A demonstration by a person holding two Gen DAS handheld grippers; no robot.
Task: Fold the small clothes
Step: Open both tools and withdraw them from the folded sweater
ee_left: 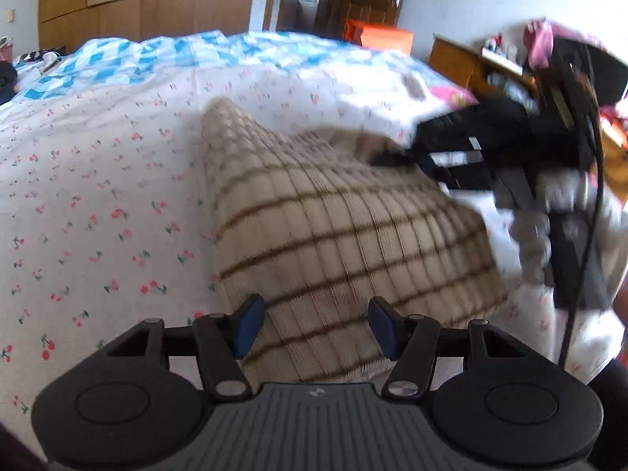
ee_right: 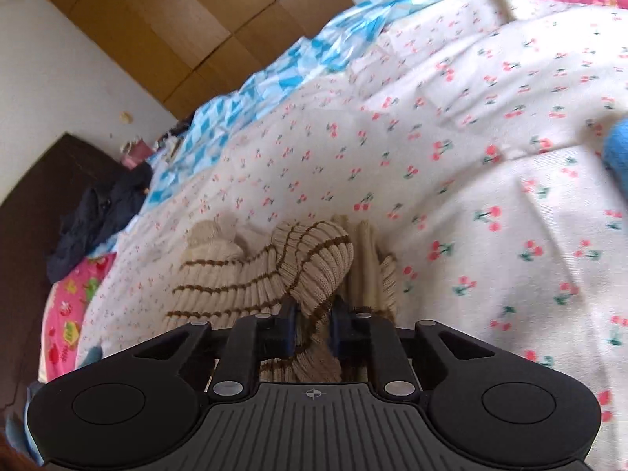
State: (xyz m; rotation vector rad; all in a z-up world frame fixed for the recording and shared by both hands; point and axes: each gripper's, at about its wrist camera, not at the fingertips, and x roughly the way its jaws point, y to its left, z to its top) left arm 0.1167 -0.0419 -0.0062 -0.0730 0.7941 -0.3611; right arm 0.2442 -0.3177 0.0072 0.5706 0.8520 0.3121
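Right gripper (ee_right: 311, 331) pinches the sweater (ee_right: 314, 271) edge to carry the fold toward 12 o'clock; left gripper (ee_left: 312, 327), jaws half-spread and empty, hovers over the cloth.

Two fisheye wrist cameras, each looking forward and downward along its gripper's fingers, close above a cherry-print bedspread (ee_left: 98, 196). Both views share the beige striped knit garment (ee_left: 333, 227) and wooden wardrobe (ee_right: 188, 27); the right-hand view seems tilted.
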